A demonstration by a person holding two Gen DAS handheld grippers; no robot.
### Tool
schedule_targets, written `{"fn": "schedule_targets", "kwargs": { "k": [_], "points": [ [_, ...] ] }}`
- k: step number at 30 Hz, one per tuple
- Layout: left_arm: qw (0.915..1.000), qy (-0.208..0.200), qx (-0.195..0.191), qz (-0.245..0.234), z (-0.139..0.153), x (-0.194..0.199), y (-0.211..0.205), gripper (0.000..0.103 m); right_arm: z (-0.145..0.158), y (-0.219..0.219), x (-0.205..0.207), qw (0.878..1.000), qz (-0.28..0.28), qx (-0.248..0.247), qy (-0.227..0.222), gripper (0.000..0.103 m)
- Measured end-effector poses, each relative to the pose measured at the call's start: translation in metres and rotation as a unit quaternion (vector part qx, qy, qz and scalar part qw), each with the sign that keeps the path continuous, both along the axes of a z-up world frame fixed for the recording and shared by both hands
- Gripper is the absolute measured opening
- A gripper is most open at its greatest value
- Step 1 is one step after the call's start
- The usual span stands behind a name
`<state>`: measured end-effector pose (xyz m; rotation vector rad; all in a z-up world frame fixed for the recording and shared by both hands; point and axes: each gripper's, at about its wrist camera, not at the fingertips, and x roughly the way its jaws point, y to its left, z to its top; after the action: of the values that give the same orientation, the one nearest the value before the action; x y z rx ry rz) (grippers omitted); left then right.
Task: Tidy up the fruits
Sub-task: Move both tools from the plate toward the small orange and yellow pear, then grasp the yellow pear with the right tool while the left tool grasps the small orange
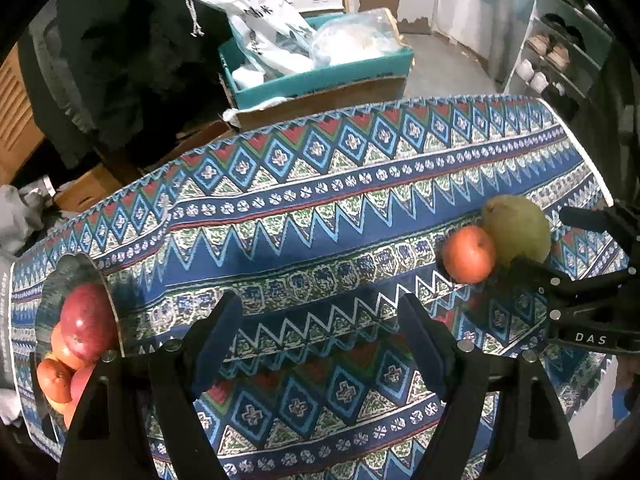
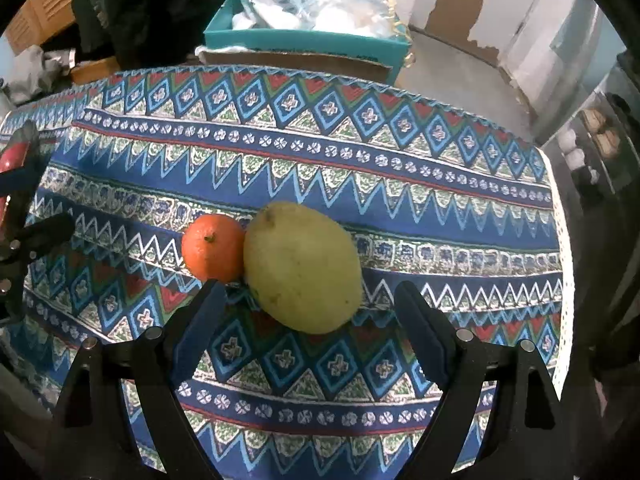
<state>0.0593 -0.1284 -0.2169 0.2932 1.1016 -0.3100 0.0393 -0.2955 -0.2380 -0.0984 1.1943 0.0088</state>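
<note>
fruit sorting, partly done: 2 loose, rest gathered.

patterned table [image 1: 320, 216]: bowl [image 1: 52, 280] at its left edge holds red apples [image 1: 86, 320] and smaller fruit. yellow-green pear [image 2: 302, 268] and orange [image 2: 212, 246], touching, lie near the right edge. right gripper [image 2: 308, 320] spread above the pear, left gripper [image 1: 320, 328] spread, both empty.

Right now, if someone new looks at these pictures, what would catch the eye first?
First the bright patterned tablecloth that covers the table. Then the big yellow-green pear in the middle, touching a small orange on its left, just ahead of the open right claw. At the cloth's far left sits a plate of red apples.
</note>
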Motion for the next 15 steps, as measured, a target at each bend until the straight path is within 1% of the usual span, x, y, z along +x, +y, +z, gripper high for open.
{"fn": "schedule_targets", "kwargs": {
  "k": [8,15],
  "points": [
    [0.9998,0.021,-0.001,-0.003,-0.015,0.01,-0.008,0.081,-0.022,-0.009,0.008,1.0,0.002,0.008,0.015,0.086],
    [0.9994,0.032,-0.001,-0.011,-0.023,0.014,-0.02,0.081,-0.032,-0.011,0.014,0.999,0.009,0.04,0.01,0.086]
  ]
}}
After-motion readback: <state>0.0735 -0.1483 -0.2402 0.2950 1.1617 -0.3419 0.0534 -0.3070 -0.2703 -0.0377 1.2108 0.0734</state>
